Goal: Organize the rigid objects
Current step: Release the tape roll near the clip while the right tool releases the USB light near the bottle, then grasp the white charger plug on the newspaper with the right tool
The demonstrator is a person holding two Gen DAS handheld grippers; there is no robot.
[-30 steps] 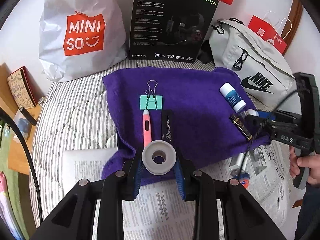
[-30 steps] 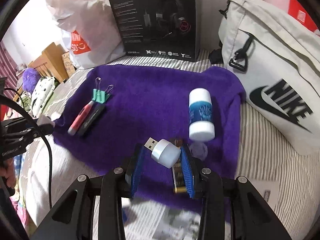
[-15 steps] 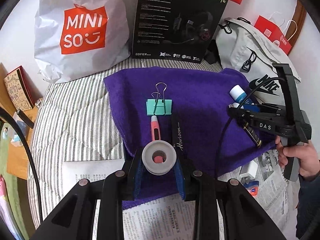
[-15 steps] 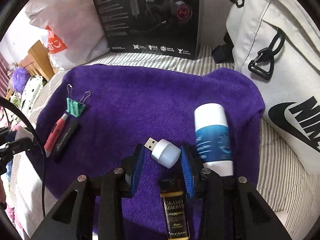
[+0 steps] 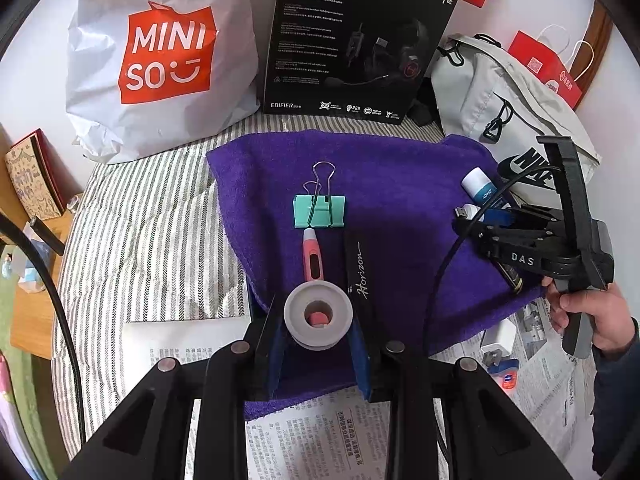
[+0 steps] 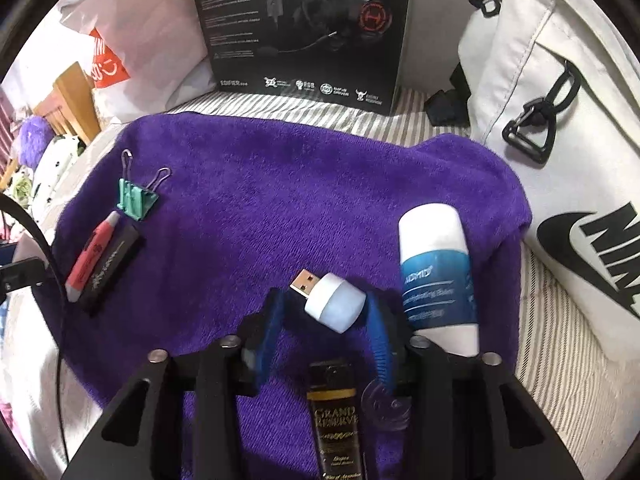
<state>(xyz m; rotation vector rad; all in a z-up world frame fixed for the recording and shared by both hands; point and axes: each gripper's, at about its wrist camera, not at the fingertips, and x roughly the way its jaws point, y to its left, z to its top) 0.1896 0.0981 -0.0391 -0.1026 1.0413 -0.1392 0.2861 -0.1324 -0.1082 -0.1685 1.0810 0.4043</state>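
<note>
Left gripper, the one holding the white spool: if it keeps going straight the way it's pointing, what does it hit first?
Most likely the pink pen lying on the purple towel just ahead of the white spool; the left gripper points down at it. Depth is unclear.

One binder clip [image 5: 319, 211], two bags [image 5: 160, 60]

A striped bed [image 5: 160, 232] carries a purple towel [image 5: 400, 184], newspaper sheets [image 5: 320, 436], a white shopping bag [image 5: 160, 60], a black headset box [image 5: 352, 40] and a pale sling bag [image 6: 560, 120], possibly leaning on the wall.
</note>
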